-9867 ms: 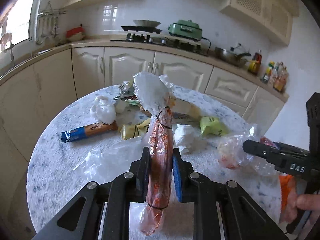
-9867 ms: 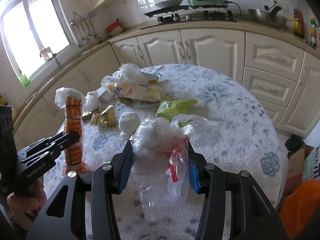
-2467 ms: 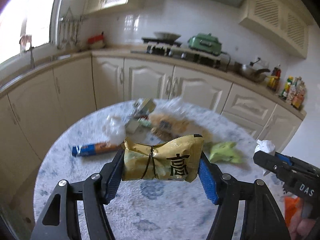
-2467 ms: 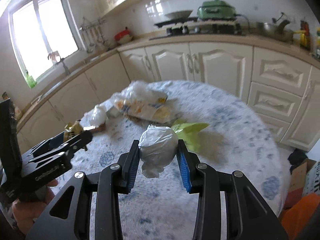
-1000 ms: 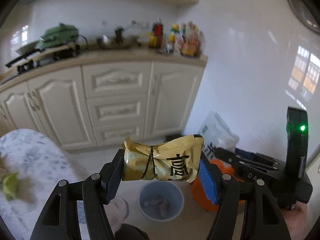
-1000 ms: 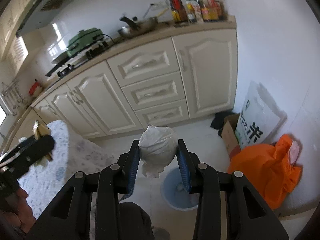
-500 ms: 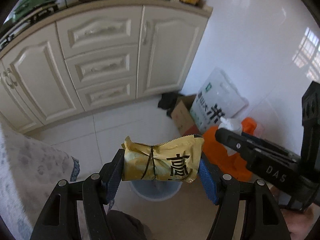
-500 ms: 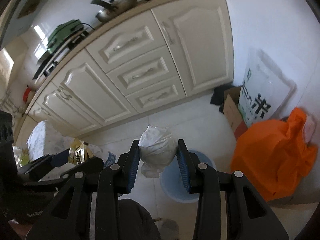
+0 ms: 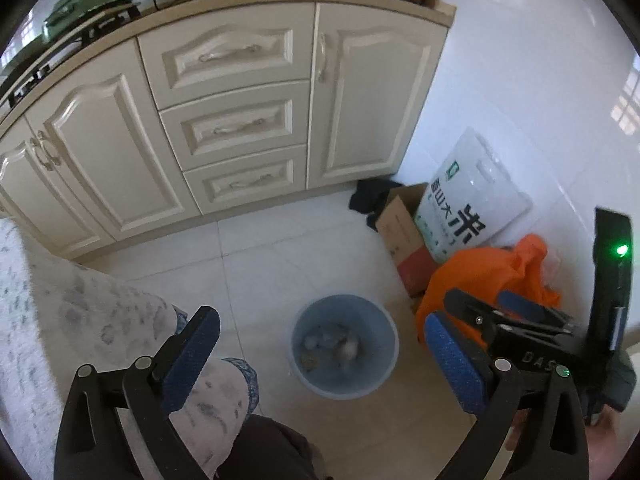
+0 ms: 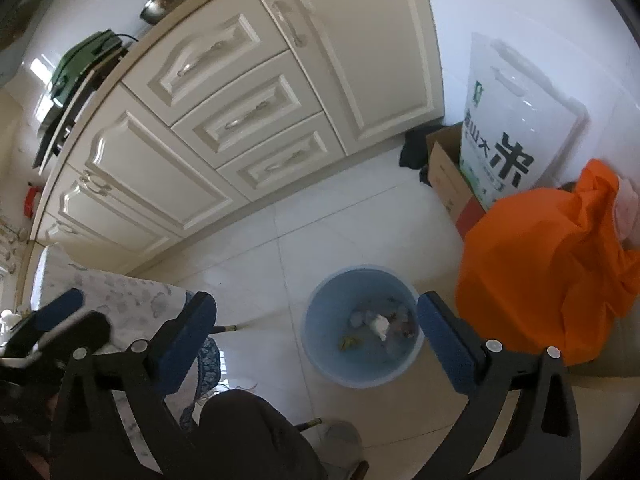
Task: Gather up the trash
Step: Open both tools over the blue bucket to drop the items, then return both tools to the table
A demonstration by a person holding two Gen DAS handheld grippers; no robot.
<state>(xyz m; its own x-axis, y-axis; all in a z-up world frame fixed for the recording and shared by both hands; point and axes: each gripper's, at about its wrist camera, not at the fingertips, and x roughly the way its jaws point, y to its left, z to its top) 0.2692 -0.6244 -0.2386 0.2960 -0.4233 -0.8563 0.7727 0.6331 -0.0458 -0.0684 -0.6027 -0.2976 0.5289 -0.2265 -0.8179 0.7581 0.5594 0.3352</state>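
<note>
Moved: both wrappers dropped since earlier, now among trash inside one blue bin
Left gripper: wide apart, empty, above bin
Right gripper: wide apart, empty, above bin

Bright daylight; window glare on the glossy white wall tiles; fisheye bends the cream cabinet fronts; black corners, soft blur toward the edges
</note>
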